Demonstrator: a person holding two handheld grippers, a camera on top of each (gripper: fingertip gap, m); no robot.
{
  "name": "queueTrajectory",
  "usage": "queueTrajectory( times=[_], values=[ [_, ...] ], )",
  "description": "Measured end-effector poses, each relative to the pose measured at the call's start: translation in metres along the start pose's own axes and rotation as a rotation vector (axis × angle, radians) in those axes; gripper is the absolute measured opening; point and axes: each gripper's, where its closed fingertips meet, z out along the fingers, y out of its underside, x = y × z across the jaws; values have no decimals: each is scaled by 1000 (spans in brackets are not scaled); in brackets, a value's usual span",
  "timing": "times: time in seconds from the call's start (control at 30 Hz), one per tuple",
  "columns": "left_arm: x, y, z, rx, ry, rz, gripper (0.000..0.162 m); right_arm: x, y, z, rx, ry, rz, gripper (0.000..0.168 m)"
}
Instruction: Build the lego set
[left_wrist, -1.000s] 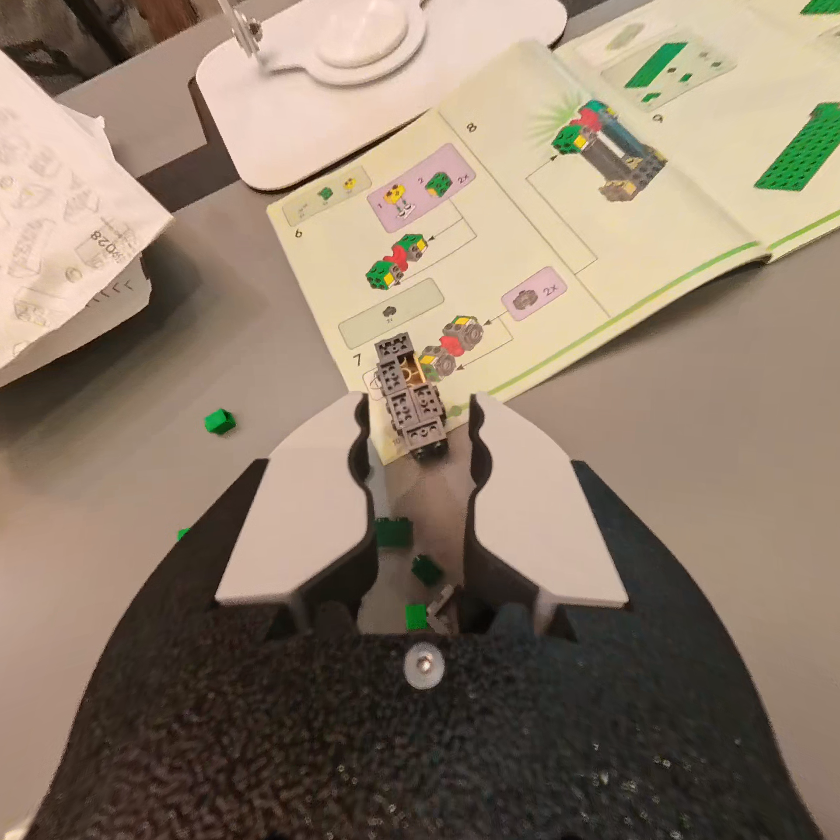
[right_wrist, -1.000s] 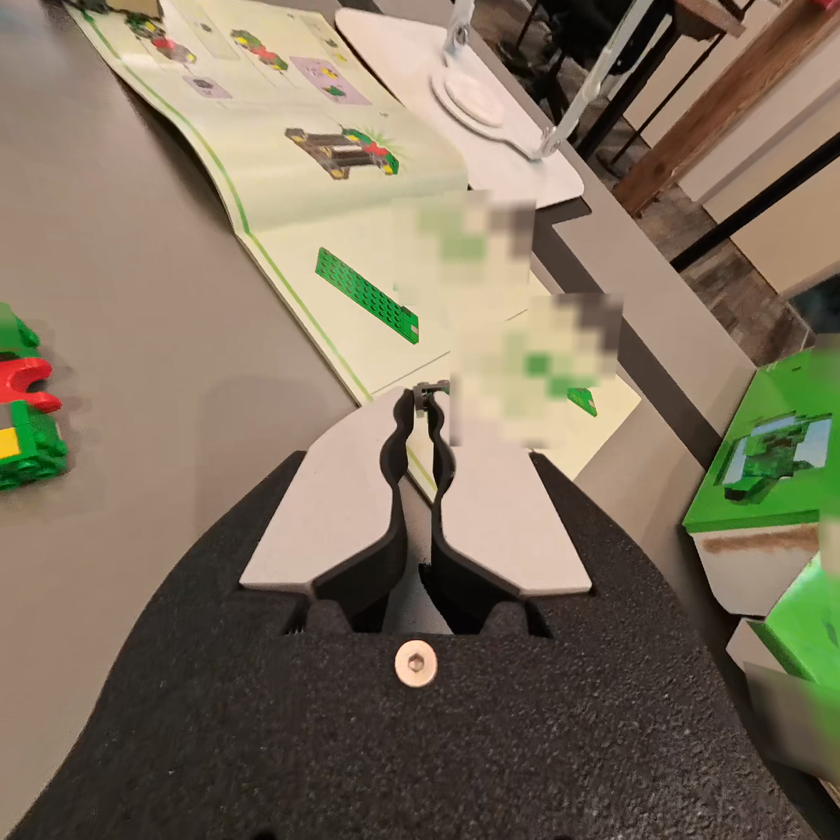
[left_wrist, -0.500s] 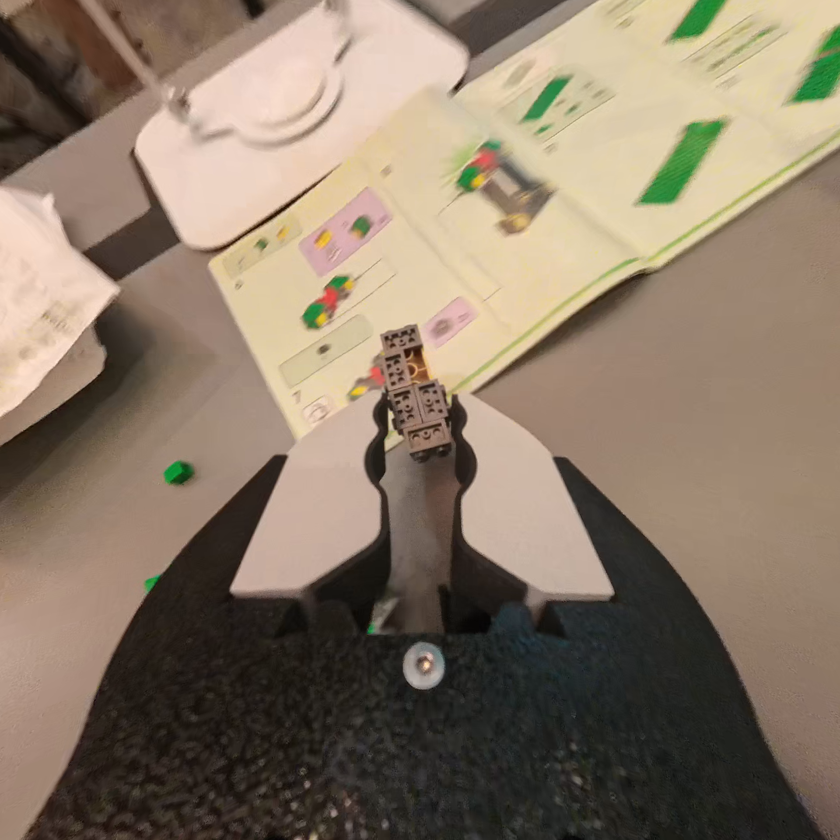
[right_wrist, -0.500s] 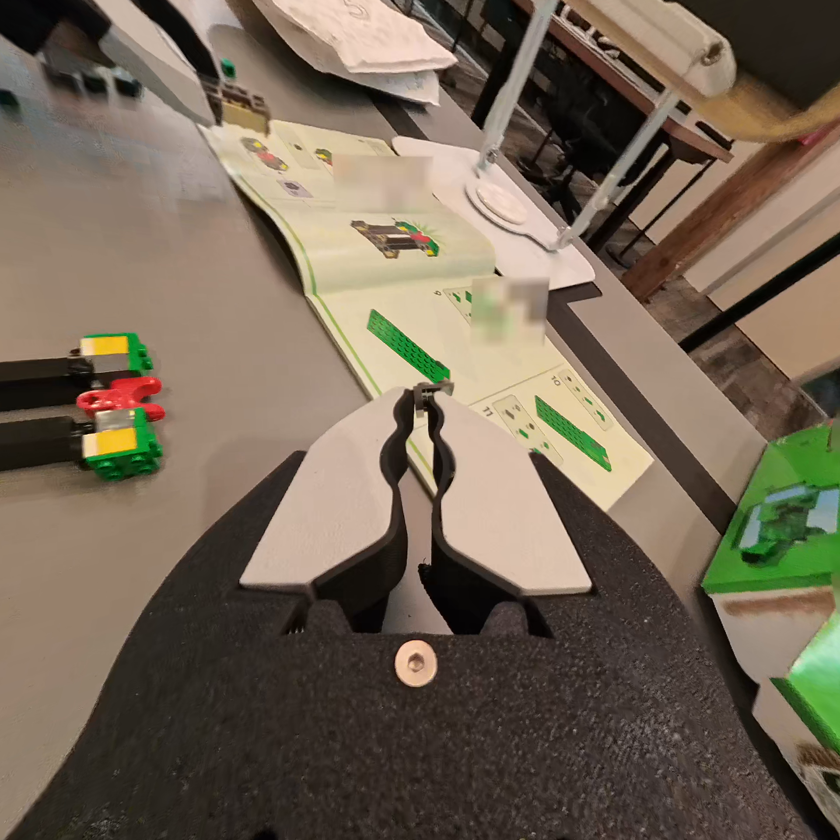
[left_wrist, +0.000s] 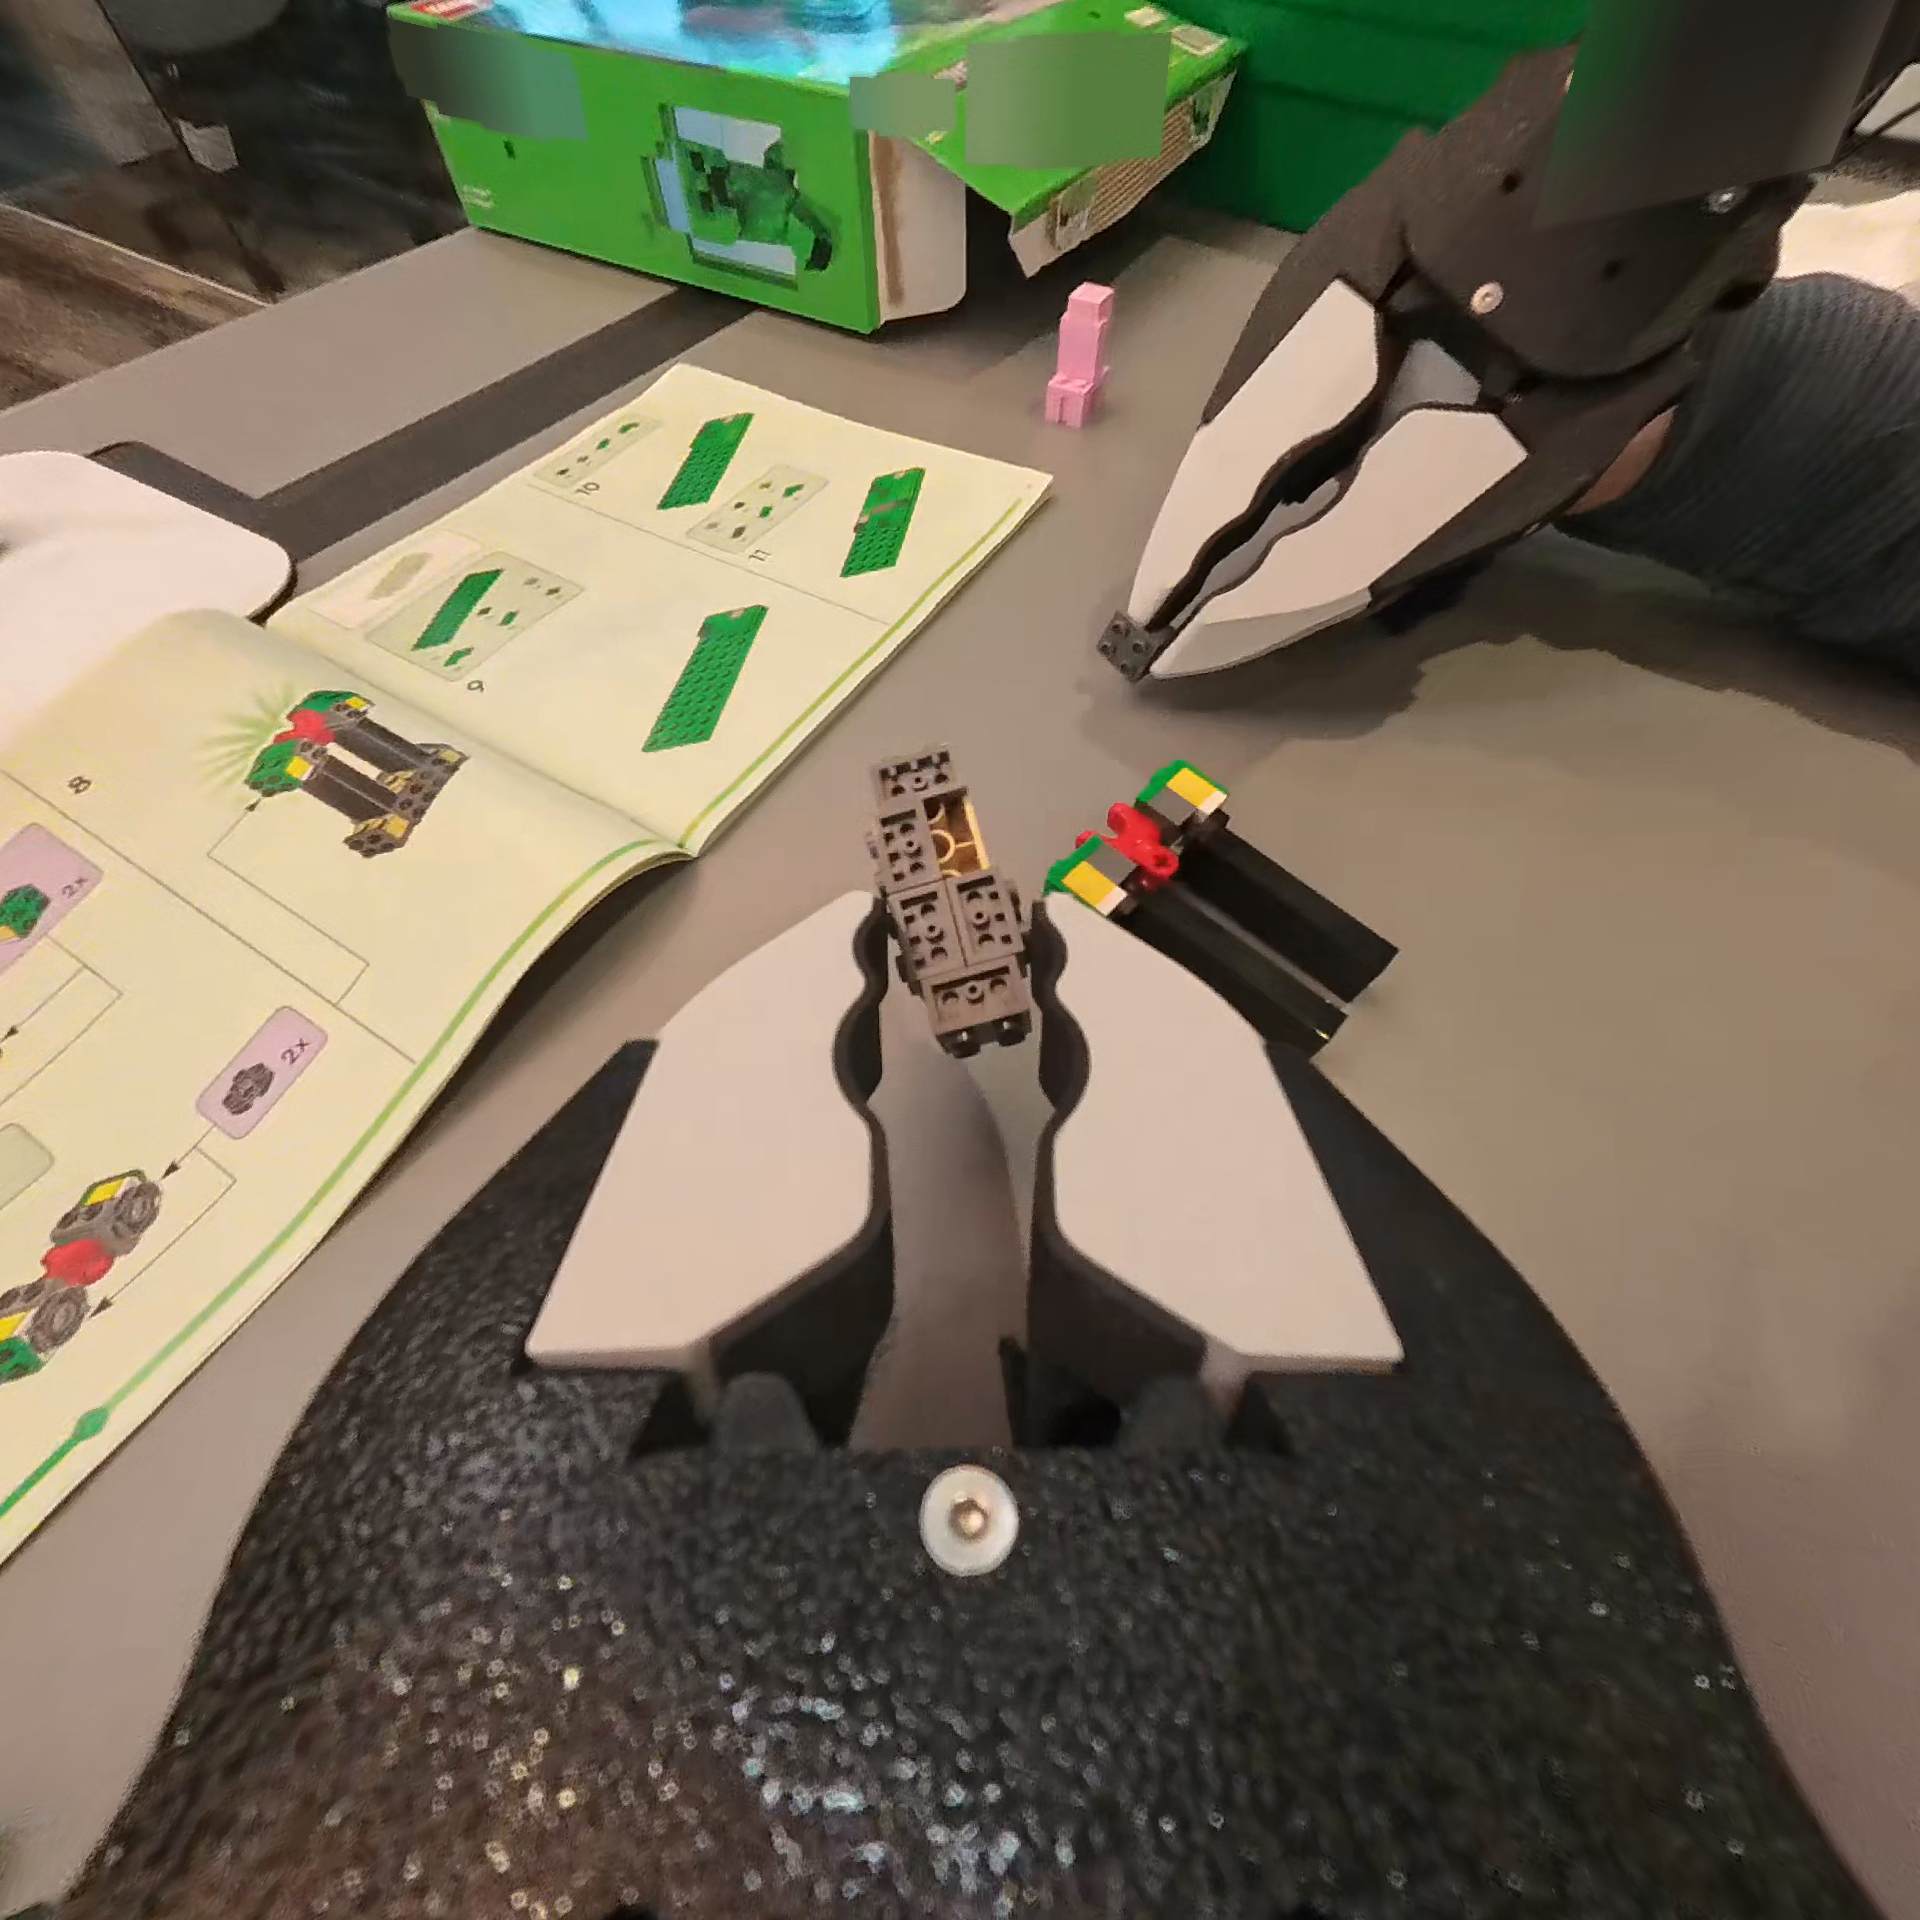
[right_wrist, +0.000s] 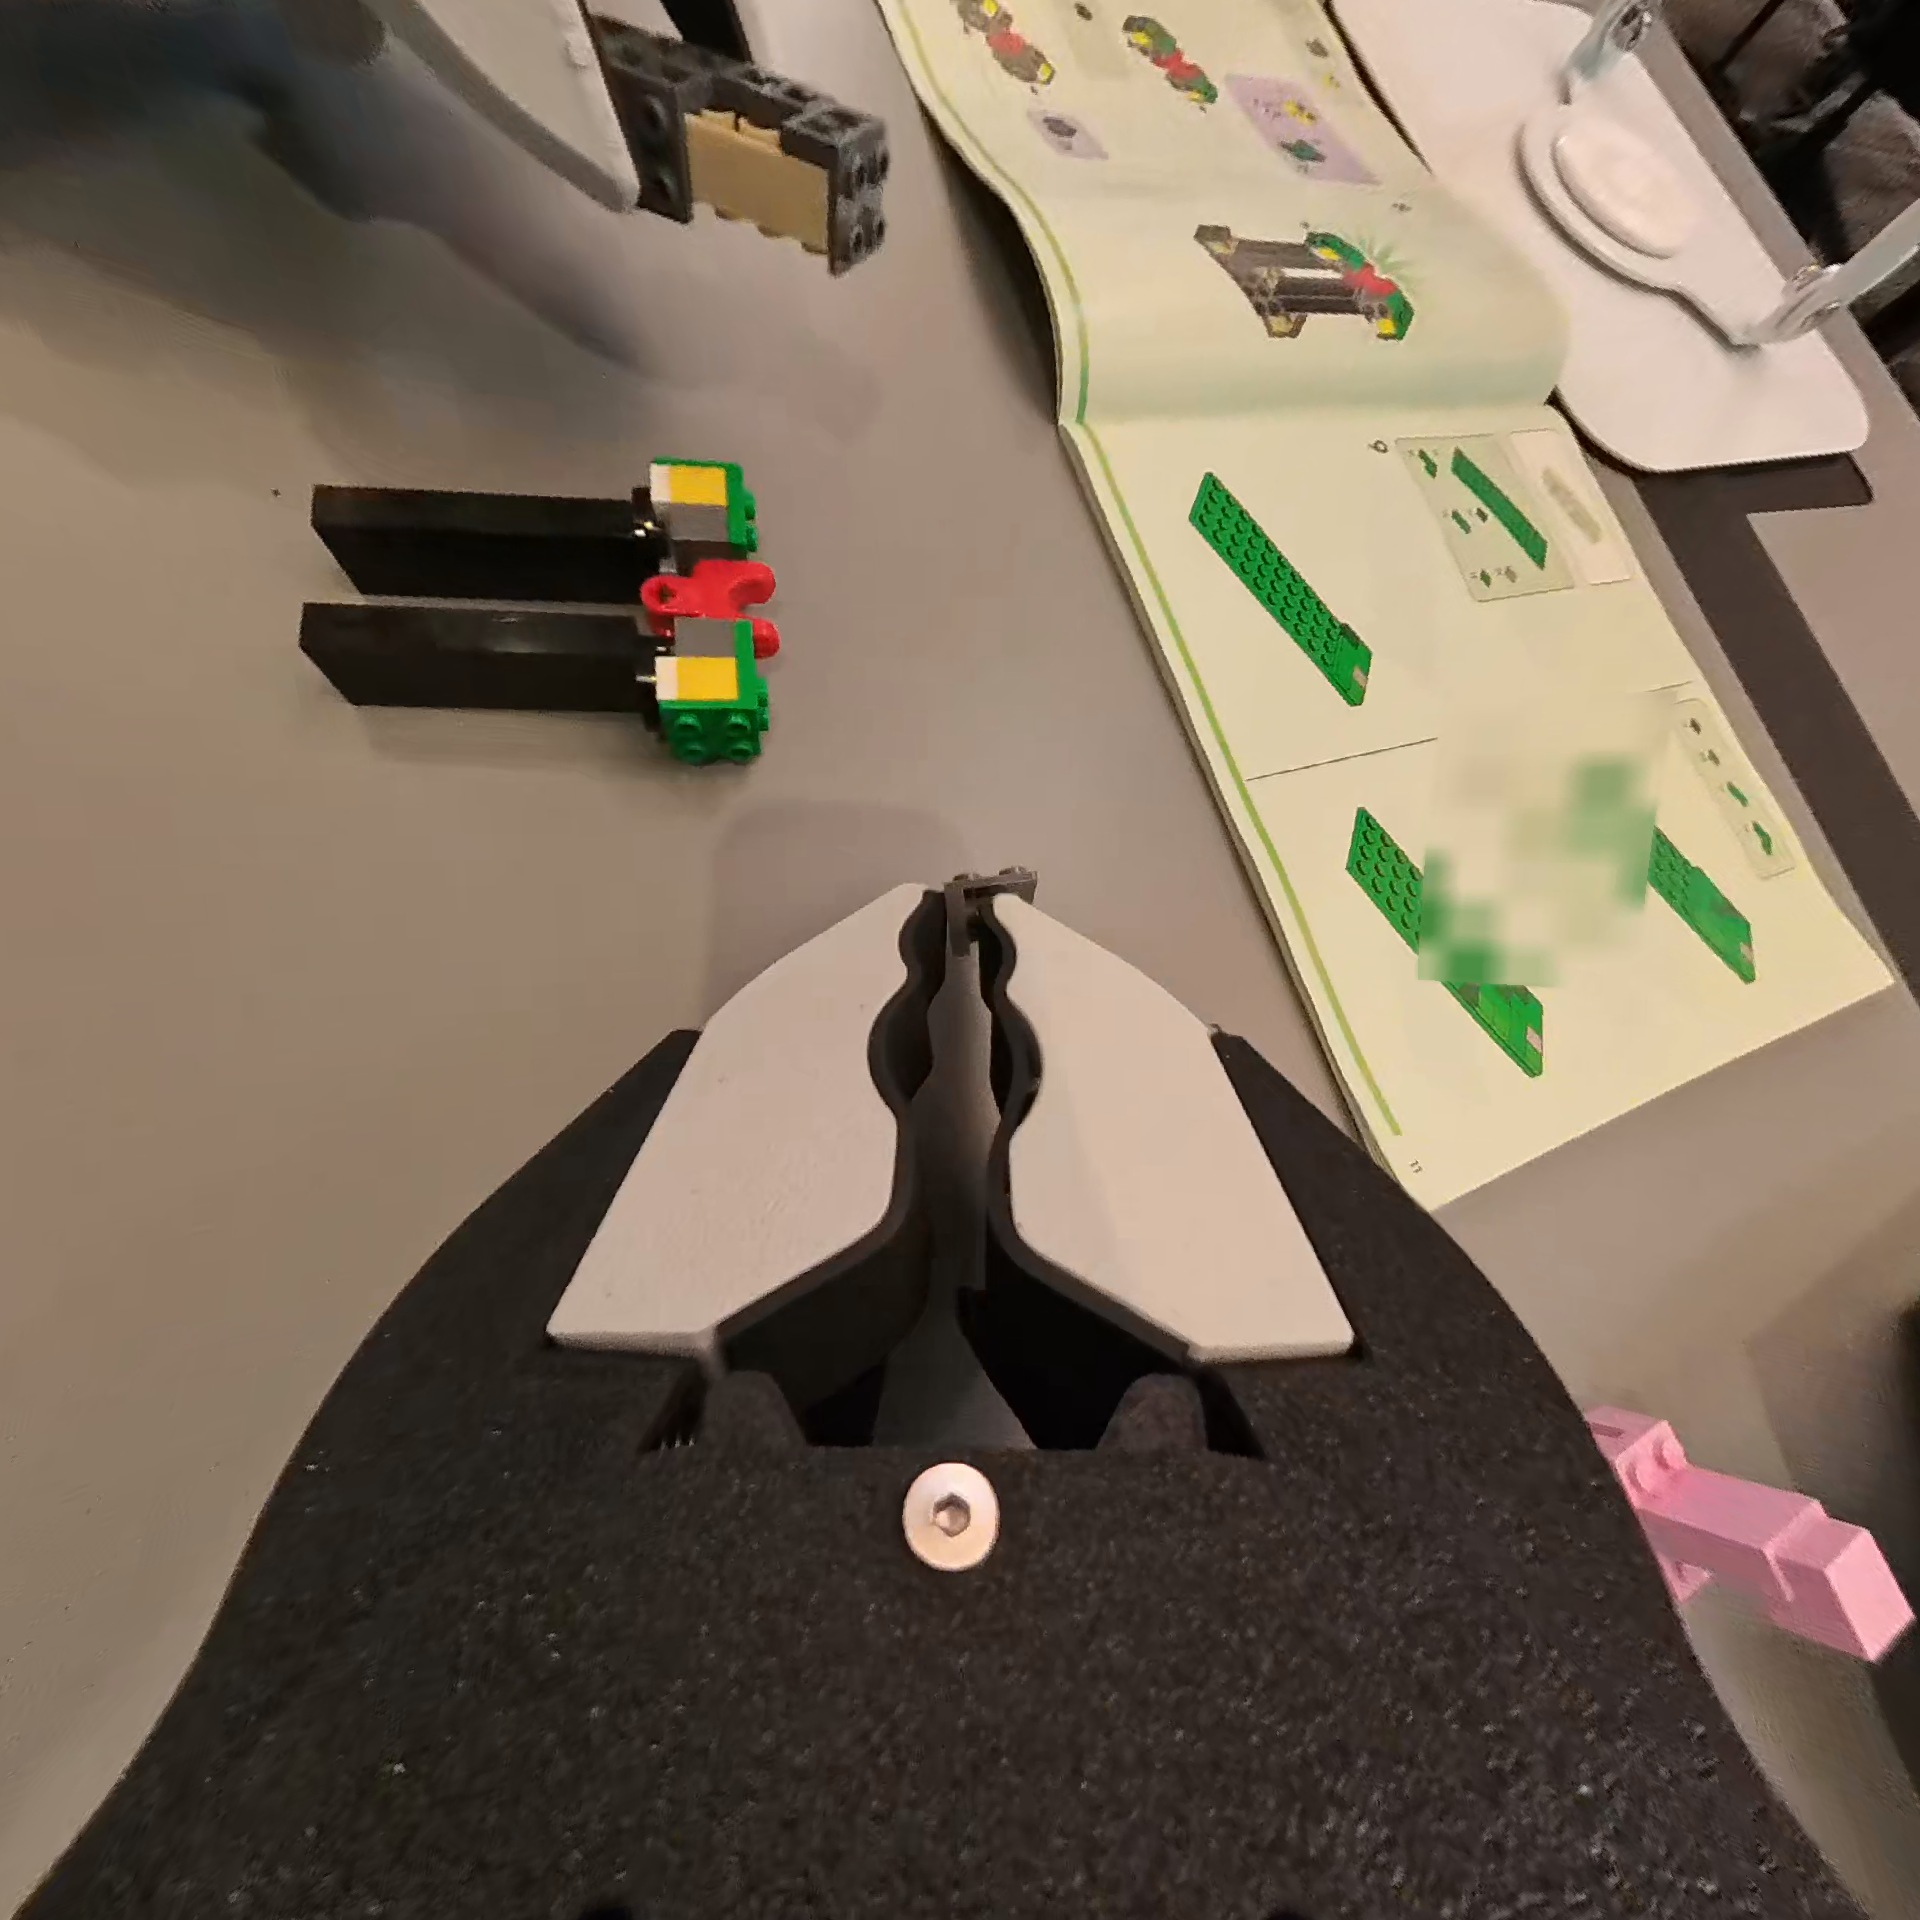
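Observation:
My left gripper (left_wrist: 958, 920) is shut on a dark grey and tan brick assembly (left_wrist: 940, 883) and holds it above the table; it also shows in the right wrist view (right_wrist: 769, 171). My right gripper (right_wrist: 971, 902) is shut on a small dark grey plate piece (right_wrist: 987, 896), seen in the left wrist view (left_wrist: 1130, 646) at that gripper's tips (left_wrist: 1148, 649). A black assembly with green, yellow and red ends (left_wrist: 1216, 899) lies on the table between them, and shows in the right wrist view (right_wrist: 540, 597).
An open instruction booklet (left_wrist: 499, 686) lies on the grey table (left_wrist: 1558, 1039), also in the right wrist view (right_wrist: 1299, 520). A green set box (left_wrist: 727, 156) stands at the far edge. A pink figure (left_wrist: 1078, 353) stands near it, also (right_wrist: 1745, 1548). A white lamp base (right_wrist: 1683, 260) sits beyond the booklet. My hands' fingertips stand some 12 centimetres from each other.
My left gripper closed on the grey assembly, lifted it off the booklet and swung right toward the black assembly. My right gripper, still holding its small piece, turned left toward the assembly.

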Motion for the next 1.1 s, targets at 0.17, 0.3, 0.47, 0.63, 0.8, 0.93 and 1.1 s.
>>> queueTrajectory(
  times=[0.17, 0.3, 0.47, 0.63, 0.8, 0.93, 1.1],
  values=[
    [5, -7, -3, 71, 59, -48, 25, 9, -4, -6, 13, 36, 34, 32],
    [24, -28, -13, 216, 235, -90, 25, 2, -45, -21, 181, 5, 30, 34],
    [52, -44, -29, 317, 578, -255, 25, -38, -112, -31, 381, -24, -251, 42],
    [68, -39, -35, 267, 698, -230, 25, -63, -129, -30, 361, -53, -469, 40],
    [74, -37, -35, 246, 733, -222, 25, -68, -127, -27, 319, -70, -567, 27],
    [74, -38, -37, 258, 756, -246, 25, -70, -126, -27, 318, -64, -575, 22],
    [77, -35, -35, 236, 775, -250, 26, -72, -122, -25, 307, -70, -578, 22]
  ],
)
